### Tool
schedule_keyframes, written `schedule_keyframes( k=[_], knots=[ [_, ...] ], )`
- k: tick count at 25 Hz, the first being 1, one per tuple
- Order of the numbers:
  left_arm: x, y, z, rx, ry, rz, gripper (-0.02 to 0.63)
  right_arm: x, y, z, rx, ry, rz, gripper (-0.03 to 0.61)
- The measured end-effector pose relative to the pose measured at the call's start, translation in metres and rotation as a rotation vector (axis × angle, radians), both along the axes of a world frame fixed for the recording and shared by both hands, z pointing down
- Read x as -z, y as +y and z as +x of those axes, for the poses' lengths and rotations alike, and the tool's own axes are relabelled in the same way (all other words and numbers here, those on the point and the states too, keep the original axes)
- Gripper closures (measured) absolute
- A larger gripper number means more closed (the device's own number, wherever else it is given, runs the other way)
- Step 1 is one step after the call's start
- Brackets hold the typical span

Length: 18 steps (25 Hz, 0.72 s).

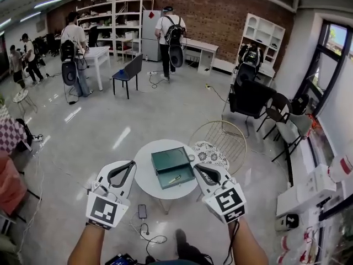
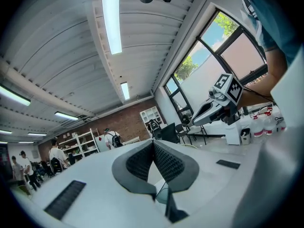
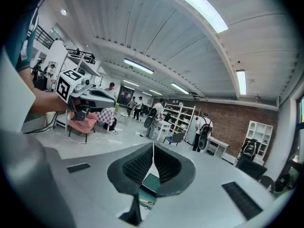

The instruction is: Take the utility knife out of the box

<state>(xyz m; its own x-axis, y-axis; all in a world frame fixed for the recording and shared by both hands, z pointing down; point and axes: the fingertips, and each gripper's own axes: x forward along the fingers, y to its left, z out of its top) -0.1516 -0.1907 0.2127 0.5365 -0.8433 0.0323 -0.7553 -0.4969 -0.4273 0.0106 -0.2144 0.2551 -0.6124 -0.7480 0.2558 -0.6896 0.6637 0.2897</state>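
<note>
A dark green box (image 1: 172,167) lies open on a small round white table (image 1: 146,173), its lid folded back. A slim yellowish utility knife (image 1: 175,178) rests in the box's near half. My left gripper (image 1: 131,163) hovers at the table's left edge, shut and empty. At the box's right side, above the table's rim, my right gripper (image 1: 197,168) is also shut with nothing held. In the right gripper view the pads (image 3: 142,165) meet at the tip (image 3: 153,146), and the box (image 3: 149,182) and knife (image 3: 146,202) show through the gap below. The left gripper (image 2: 153,144) is shut likewise.
A gold wire chair (image 1: 223,137) with a patterned cushion (image 1: 209,153) stands just behind the table on the right. A phone (image 1: 142,211) and cables lie on the floor under the table. Black chairs (image 1: 251,98) stand at the right; people with backpacks (image 1: 171,35) are far off.
</note>
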Motion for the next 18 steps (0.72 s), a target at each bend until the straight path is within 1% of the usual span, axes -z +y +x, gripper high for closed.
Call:
schedule_keyframes(
  k=[6, 9, 13, 18],
  knots=[
    [-0.032, -0.039, 0.001, 0.052, -0.007, -0.049, 0.595, -0.042, -0.048, -0.002, 0.078, 0.033, -0.061, 0.54],
    [-0.05, -0.059, 0.007, 0.064, -0.009, -0.078, 0.595, -0.064, -0.072, 0.003, 0.102, 0.048, -0.083, 0.54],
    [-0.077, -0.087, 0.002, 0.074, -0.021, -0.094, 0.595, -0.1, -0.107, -0.004, 0.139, 0.067, -0.12, 0.54],
    [-0.115, -0.109, -0.006, 0.105, -0.033, -0.163, 0.595, -0.145, -0.138, -0.013, 0.184, 0.093, -0.188, 0.54]
  ],
)
